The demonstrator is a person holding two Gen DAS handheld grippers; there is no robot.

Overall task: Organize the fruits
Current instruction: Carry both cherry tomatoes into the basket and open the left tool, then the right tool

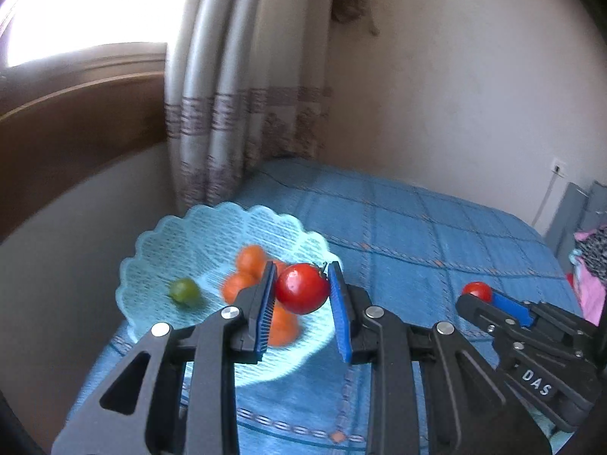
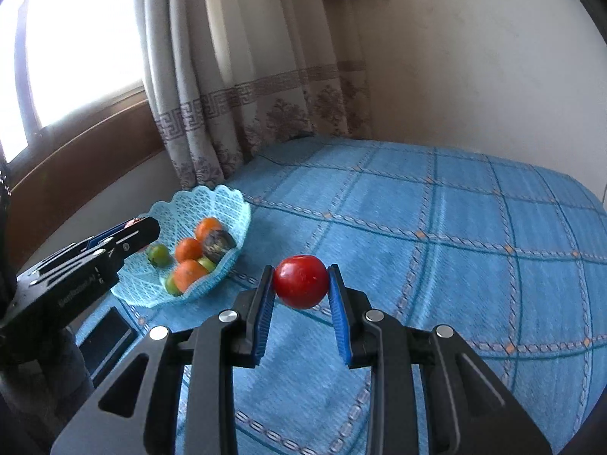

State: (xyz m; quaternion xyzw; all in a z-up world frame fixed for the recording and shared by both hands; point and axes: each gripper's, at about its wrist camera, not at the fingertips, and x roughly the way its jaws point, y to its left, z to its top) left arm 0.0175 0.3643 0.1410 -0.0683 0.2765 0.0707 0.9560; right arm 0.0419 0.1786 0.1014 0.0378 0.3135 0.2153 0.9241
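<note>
My left gripper [image 1: 301, 284] is shut on a red tomato [image 1: 302, 288] and holds it above the near right part of a light blue lattice basket [image 1: 159, 242]. Several oranges [image 1: 250, 259] and a green lime [image 1: 184, 292] lie in the basket. My right gripper [image 2: 301, 282] is shut on a second red tomato [image 2: 301, 281] over the blue checked cloth [image 2: 436, 235], to the right of the basket [image 2: 212, 201]. In the right wrist view the basket also holds a dark fruit [image 2: 218, 242] and limes [image 2: 158, 254]. The right gripper [image 1: 480, 295] shows at the right of the left wrist view.
The blue cloth [image 1: 417, 235] covers a table set against a wall, with a curtain [image 2: 235, 87] and a window [image 2: 76, 38] behind the basket. A dark flat device [image 2: 108, 335] lies on the cloth near the basket. Clothing [image 1: 592, 265] sits at the far right.
</note>
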